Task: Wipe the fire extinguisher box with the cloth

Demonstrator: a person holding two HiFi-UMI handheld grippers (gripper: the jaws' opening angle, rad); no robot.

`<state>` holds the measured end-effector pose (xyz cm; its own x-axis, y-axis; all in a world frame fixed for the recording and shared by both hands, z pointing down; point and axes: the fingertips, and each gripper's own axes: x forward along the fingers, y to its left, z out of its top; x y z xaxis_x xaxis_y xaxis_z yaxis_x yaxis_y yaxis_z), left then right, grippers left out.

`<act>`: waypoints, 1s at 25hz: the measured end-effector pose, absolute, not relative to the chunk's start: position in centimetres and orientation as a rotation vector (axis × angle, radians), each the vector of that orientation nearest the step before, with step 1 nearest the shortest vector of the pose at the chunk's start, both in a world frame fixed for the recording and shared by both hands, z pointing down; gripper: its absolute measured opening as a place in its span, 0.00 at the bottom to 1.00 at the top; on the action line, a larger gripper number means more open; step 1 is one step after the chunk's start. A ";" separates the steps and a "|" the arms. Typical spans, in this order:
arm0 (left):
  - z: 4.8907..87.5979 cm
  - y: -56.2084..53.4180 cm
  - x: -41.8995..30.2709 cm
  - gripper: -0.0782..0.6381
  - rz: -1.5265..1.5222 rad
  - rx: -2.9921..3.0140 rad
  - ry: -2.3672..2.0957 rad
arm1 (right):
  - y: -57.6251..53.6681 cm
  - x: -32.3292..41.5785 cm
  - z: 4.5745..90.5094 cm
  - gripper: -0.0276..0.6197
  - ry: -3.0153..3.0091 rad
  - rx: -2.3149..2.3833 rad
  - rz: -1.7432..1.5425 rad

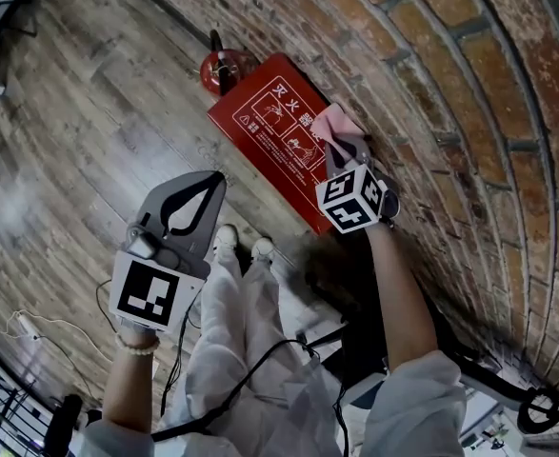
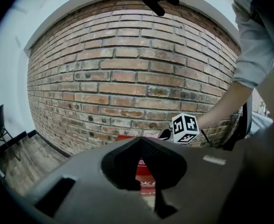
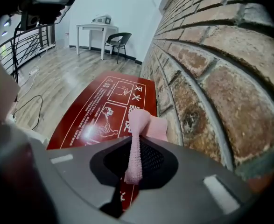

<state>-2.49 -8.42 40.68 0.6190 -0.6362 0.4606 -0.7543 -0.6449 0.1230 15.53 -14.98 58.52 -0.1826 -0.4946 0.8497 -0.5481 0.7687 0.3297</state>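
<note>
The red fire extinguisher box [image 1: 274, 141] lies on the wooden floor against the brick wall, white print on its top face. My right gripper [image 1: 341, 155] is over the box's wall-side end, shut on a pink cloth [image 1: 339, 125] that rests on the lid. In the right gripper view the cloth [image 3: 146, 124] runs as a strip between the closed jaws of the right gripper [image 3: 137, 136] and bunches on the box [image 3: 97, 113]. My left gripper [image 1: 214, 184] hangs in the air left of the box, shut and holding nothing. Through the left gripper [image 2: 141, 141] a bit of the box [image 2: 146, 178] shows.
A red fire extinguisher [image 1: 224, 68] stands beyond the box's far end. The brick wall [image 1: 450, 93] runs along the right. The person's white shoes [image 1: 241, 246] are just short of the box. Cables [image 1: 31, 327] lie on the floor at lower left. A table and chair [image 3: 106, 34] stand far off.
</note>
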 end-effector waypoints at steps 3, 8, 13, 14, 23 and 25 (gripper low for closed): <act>40.7 -8.3 -1.9 0.11 0.551 2.548 -1.108 | -13.9 16.6 58.5 0.08 -1.820 0.828 0.079; 40.8 -8.0 -0.7 0.11 0.559 2.564 -1.071 | -12.0 18.5 58.6 0.09 -1.808 0.875 0.129; 40.9 -7.9 0.6 0.11 0.565 2.578 -1.040 | -10.1 20.6 58.7 0.09 -1.790 0.914 0.170; 40.9 -7.8 0.9 0.11 0.565 2.582 -1.033 | -9.7 21.0 58.8 0.09 -1.786 0.920 0.178; 40.9 -7.2 2.9 0.11 0.563 2.606 -0.983 | -6.3 24.3 59.0 0.09 -1.746 0.975 0.258; 41.1 -7.1 3.2 0.11 0.563 2.608 -0.972 | -5.6 24.9 59.1 0.09 -1.739 0.978 0.268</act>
<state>3.20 -7.12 41.06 0.6940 -0.5555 0.4581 -0.6736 -0.7256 0.1406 24.86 -5.59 59.07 -0.0910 -0.4792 0.8730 -0.7196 0.6376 0.2749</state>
